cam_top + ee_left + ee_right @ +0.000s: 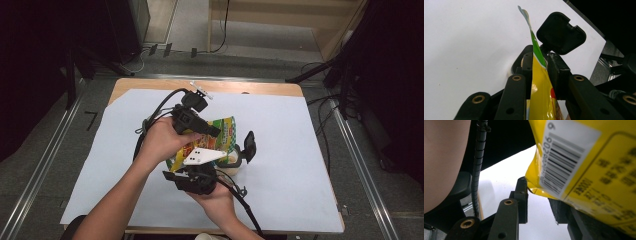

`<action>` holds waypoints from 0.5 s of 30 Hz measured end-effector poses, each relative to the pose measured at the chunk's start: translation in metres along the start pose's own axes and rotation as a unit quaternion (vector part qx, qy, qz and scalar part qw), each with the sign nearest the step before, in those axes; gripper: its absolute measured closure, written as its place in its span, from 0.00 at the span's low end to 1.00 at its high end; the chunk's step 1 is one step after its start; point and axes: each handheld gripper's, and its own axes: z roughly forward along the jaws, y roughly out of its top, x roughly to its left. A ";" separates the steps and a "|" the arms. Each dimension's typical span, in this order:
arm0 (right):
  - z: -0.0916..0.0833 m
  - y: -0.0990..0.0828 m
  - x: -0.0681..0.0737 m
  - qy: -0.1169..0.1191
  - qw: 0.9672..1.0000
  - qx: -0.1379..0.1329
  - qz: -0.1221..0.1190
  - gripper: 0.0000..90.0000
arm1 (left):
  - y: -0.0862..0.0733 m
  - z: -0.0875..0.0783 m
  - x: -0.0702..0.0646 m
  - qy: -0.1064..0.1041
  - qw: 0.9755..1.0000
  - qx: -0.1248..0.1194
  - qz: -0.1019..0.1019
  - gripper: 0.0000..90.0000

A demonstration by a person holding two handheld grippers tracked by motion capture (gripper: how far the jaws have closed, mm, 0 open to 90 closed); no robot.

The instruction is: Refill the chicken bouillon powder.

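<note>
The room was dark around a wooden table [280,89] with a big white sheet [300,150] spread over it. Grey floor and some cables [320,125] lay behind it.

The yellow snack bag [226,131] was up off the sheet, over the middle of the table, between your two tools. You held it that way, I think, so you could pull it open from both sides.

Your left gripper [212,131] came in from the left and pinched the bag. In the left gripper view its two black jaws pressed on the bag's thin edge [539,82], with the green top strip poking up past them. Holding it near the top seam makes sense, because that is where a bag tears.

Your right gripper [235,161] sat just below, with its grey plate [202,156] on top. In the right gripper view the bag's back, with the barcode label [564,165], lay over one jaw. The other jaw stood a little apart with white sheet showing in the gap, so I cannot tell if it was really squeezing.

The bag looked shut. What was inside it was hidden. A pale round thing [231,167] sat under the grippers; I could not tell what it was.
</note>
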 end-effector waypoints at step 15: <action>0.001 -0.001 -0.001 -0.002 1.000 0.005 -0.006 0.80 | 0.000 0.001 -0.001 0.002 1.000 -0.001 0.003 0.86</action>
